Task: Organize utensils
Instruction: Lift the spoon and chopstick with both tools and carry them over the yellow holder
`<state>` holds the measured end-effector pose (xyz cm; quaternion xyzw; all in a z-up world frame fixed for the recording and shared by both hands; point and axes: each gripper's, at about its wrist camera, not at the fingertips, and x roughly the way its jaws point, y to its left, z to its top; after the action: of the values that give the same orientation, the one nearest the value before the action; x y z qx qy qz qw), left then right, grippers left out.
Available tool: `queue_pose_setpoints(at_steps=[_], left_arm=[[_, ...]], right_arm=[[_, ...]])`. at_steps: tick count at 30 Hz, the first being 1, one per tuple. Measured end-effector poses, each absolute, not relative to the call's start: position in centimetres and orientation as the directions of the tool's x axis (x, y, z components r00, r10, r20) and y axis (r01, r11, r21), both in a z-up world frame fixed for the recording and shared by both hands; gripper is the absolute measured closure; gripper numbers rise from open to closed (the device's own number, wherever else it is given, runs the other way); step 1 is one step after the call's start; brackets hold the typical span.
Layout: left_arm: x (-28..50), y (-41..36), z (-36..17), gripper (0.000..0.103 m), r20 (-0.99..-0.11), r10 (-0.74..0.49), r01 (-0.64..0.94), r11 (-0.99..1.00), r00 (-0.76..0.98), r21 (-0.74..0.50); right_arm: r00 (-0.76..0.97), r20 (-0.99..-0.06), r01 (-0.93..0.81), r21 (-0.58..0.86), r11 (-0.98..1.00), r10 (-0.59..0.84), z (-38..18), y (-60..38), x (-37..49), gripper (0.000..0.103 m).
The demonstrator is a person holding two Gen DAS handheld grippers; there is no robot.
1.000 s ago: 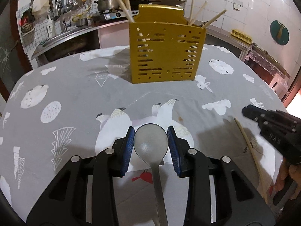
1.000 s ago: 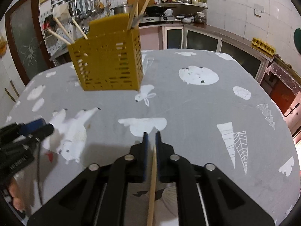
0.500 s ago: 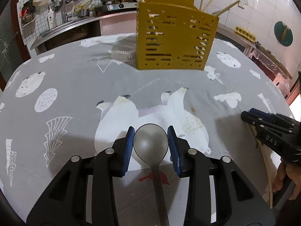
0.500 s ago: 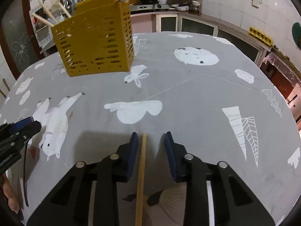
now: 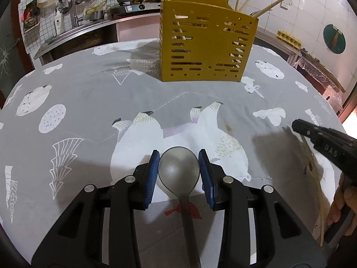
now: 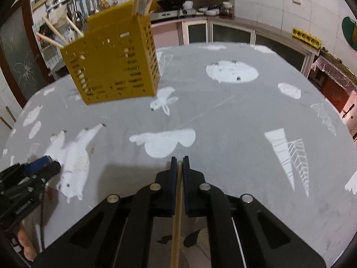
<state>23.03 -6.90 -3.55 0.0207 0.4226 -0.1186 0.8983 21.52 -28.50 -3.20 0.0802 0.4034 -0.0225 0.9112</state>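
Observation:
A yellow slotted utensil holder (image 5: pixel 206 42) stands at the far middle of the table with several wooden chopsticks in it; it also shows in the right wrist view (image 6: pixel 111 67). My left gripper (image 5: pixel 179 167) is shut on the bowl of a grey metal spoon (image 5: pixel 178 169), handle running back under it. My right gripper (image 6: pixel 179 163) is shut on a wooden chopstick (image 6: pixel 177 212), held above the cloth. The right gripper also shows at the right edge of the left wrist view (image 5: pixel 323 143), with the chopstick (image 5: pixel 316 187) hanging under it.
The table wears a grey cloth with white animal prints (image 5: pixel 89 102). A kitchen counter with a stove, pot and hanging tools (image 5: pixel 100 6) runs behind it. Cabinets and a tiled wall (image 6: pixel 245 29) stand at the far right.
My right gripper was open around the chopstick half a second ago and has closed on it and lifted. My left gripper keeps the spoon and has come nearer the holder.

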Motion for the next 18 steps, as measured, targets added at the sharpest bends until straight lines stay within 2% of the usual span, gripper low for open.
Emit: queue_pose_setpoints(at_steps=[10,18], left_arm=[[22.3,-6.1,-0.8,0.068,-0.708,-0.188,0.211,0.976,0.681,-0.056],[22.2,-5.7,0.4,0.068,-0.682,-0.19,0.201,0.977,0.706,-0.065]], right_arm=[[0.783,-0.621,0.072,0.155,0.985,0.04,1.6,-28.1,20.4,0.098],[0.875,-0.483,0.051,0.157,0.986,0.031,6.0,-28.1,18.1,0.098]])
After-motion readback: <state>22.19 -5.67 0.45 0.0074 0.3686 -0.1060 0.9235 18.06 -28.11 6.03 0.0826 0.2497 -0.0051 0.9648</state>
